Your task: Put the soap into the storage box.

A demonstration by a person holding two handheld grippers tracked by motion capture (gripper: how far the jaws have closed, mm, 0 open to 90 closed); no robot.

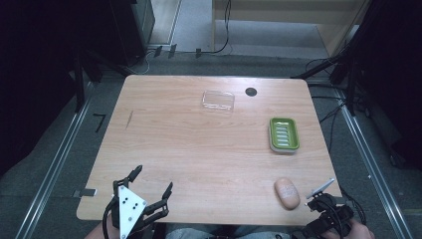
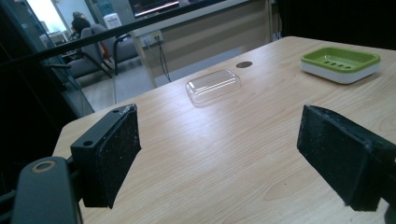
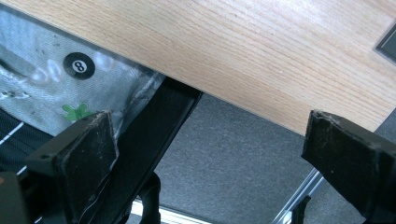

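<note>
Left tool (image 1: pixel 152 182) hangs over the near left corner of the worktop (image 1: pixel 189 149) with its jaws spread wide and nothing between them, pointed toward the clear plastic lid (image 1: pixel 218 100) lying near the far edge. Farther right, the green soap dish (image 1: pixel 283 134) sits by the right edge, and the tan soap bar (image 1: pixel 287 193) lies near the front right corner. Just beside that bar, off the worktop's corner, the right tool (image 1: pixel 326 199) is also wide open and empty.
</note>
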